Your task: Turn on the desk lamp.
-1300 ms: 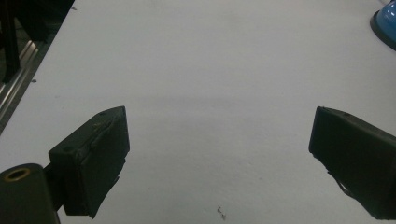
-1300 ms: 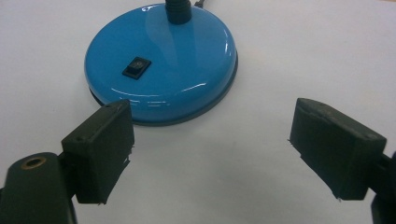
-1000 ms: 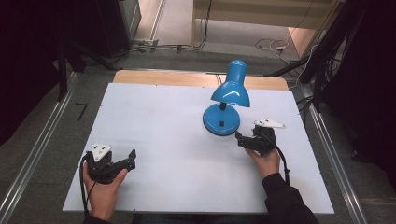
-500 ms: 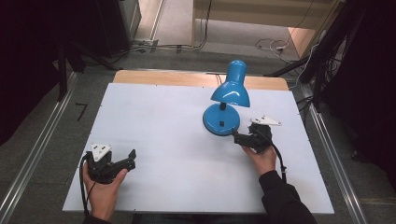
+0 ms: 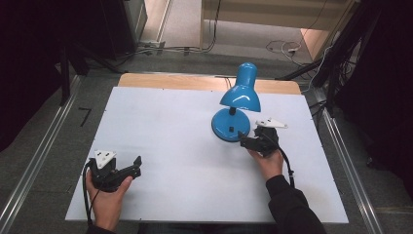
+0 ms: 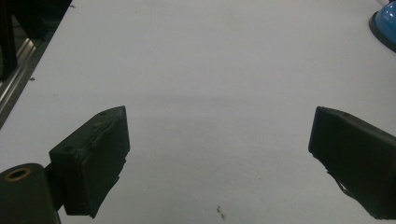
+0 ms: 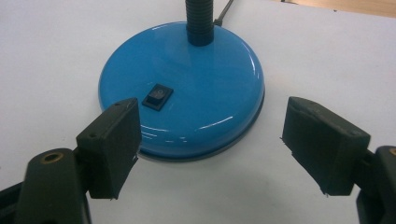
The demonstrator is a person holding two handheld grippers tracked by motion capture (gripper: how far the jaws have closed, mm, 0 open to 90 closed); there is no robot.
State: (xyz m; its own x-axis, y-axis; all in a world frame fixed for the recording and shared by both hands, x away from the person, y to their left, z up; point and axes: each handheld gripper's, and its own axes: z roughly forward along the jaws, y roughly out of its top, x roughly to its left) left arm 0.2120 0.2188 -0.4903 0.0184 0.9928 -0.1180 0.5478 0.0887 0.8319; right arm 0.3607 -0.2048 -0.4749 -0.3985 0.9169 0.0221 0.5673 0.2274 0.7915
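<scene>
Your right gripper (image 5: 245, 142) sits with its jaws spread wide and holding nothing, aimed at the round blue base of the desk lamp (image 5: 231, 126) and just short of its rim. In the right gripper view the same gripper (image 7: 210, 144) frames the lamp base (image 7: 187, 93): the left jaw overlaps the near edge of the base in the picture, though whether it touches cannot be told, and the right jaw stands clear of it over bare worktop (image 7: 46, 46). A small black rocker switch (image 7: 158, 96) sits on top of the base, just beyond the left jaw. The black gooseneck (image 7: 200, 18) is cut off by the top of that view, so the shade is out of sight there; a dark cord leaves behind it.

From the high view, the lamp stands toward the far right of the white worktop (image 5: 160, 126), its blue shade (image 5: 241, 92) hanging over and hiding part of the base. Your right sleeve covers the wrist near the front edge.

Your left gripper (image 5: 134, 168) rests near the front left corner, jaws also wide apart and empty. Its own view (image 6: 219, 149) looks across blank worktop, with a sliver of the lamp's base (image 6: 385, 25) clipped at the upper right corner.
</scene>
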